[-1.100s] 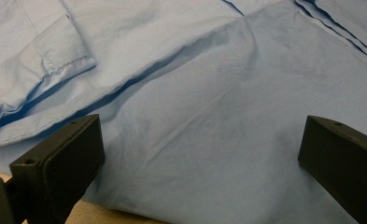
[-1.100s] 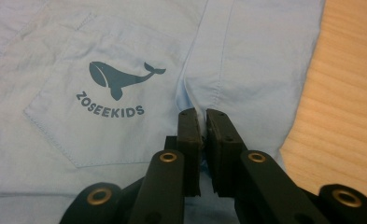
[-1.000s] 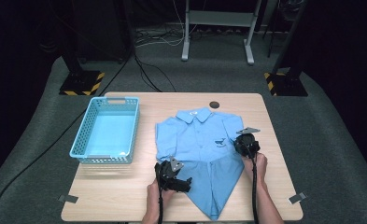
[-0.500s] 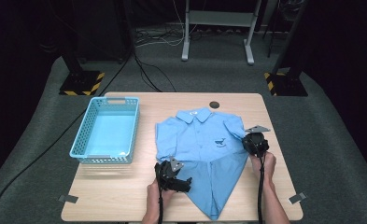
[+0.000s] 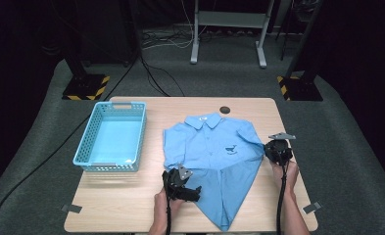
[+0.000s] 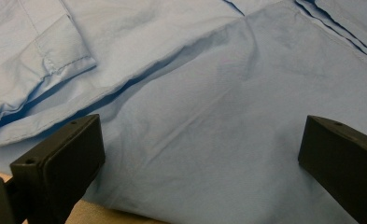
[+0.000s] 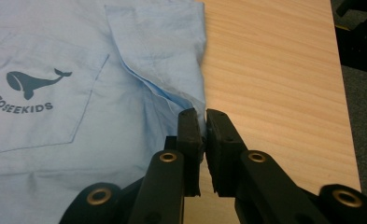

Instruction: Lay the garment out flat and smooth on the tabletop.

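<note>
I'm folding the shirt [image 5: 214, 147]: my right gripper [image 7: 203, 122] clamps its sleeve edge, my left gripper [image 6: 200, 154] hangs apart over the hem; next, pull the sleeve inward.

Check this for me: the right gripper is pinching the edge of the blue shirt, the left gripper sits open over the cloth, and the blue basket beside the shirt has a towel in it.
One thing is wrong: the basket is empty, as the high view shows. The rest stands: the right gripper is shut on the edge of the shirt, and the left gripper sits open over the cloth.
</note>
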Demonstrator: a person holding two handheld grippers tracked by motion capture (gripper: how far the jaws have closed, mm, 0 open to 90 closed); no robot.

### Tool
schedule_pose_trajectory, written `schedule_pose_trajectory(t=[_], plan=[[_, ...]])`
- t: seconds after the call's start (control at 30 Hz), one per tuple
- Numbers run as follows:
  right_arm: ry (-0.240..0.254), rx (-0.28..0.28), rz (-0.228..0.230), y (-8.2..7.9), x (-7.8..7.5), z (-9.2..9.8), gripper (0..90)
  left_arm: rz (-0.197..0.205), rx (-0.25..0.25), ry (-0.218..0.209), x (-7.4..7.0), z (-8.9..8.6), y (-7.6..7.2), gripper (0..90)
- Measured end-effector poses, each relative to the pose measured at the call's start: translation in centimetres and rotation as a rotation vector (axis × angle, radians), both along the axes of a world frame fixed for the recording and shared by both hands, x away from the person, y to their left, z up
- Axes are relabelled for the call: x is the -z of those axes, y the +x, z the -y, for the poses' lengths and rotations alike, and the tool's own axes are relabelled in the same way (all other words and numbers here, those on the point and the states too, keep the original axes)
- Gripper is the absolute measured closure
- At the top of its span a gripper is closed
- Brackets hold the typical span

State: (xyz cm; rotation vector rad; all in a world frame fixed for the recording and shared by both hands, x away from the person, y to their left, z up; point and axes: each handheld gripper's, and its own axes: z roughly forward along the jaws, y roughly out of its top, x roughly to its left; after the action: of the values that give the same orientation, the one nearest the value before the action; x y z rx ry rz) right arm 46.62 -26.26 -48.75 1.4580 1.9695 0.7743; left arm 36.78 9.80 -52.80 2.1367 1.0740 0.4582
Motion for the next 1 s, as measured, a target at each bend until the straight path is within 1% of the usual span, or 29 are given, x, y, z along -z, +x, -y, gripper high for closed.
schedule_pose_trajectory(t=[0.3,0.47,0.73,0.83,1.0], plan=[[0.022,0.04,-0.016,0.3,0.6,1.4,83.9,0.0,0.0,0.001,0.0,0.0,0.0,0.3],[0.033,0.059,-0.024,0.3,0.9,1.7,82.4,0.0,0.0,0.001,0.0,0.0,0.0,0.3],[0.053,0.091,-0.038,0.3,1.3,2.3,78.0,0.0,0.001,0.003,0.0,0.0,0.0,0.3],[0.055,0.101,-0.04,0.3,1.4,2.6,76.4,0.0,0.001,0.002,0.0,0.0,0.0,0.3],[0.06,0.132,-0.042,0.0,1.4,3.1,73.1,0.0,0.001,0.003,0.0,0.0,0.0,0.3]])
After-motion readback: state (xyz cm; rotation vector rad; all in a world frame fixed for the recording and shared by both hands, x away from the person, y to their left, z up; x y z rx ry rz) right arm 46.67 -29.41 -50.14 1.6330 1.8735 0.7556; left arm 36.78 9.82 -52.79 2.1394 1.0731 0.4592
